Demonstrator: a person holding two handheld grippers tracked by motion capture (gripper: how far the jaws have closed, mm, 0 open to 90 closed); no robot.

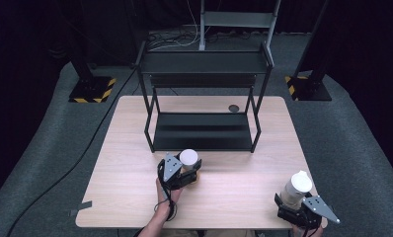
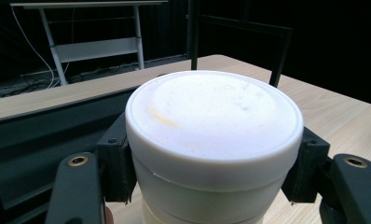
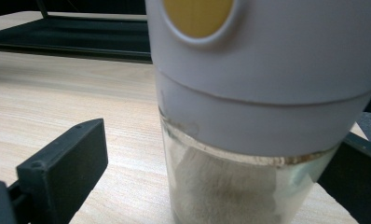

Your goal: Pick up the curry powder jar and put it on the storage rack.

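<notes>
The left gripper [image 1: 184, 170] clenches a white-lidded jar [image 1: 188, 158] near the table's [image 1: 135, 163] middle, just before the black shelf [image 1: 204, 131]. At the near right corner, a second jar [image 1: 295, 190] stands between the right gripper's [image 1: 295, 205] jaws; its left jaw stands clear, so it is released.

It was a recording studio or lab: black curtains closed in a grey carpeted floor [image 1: 46, 148], stands stood on hazard-striped bases [image 1: 92, 90], cables trailed about, and a lone wooden table [image 1: 135, 173] carried a black shelf rack [image 1: 204, 98].
</notes>
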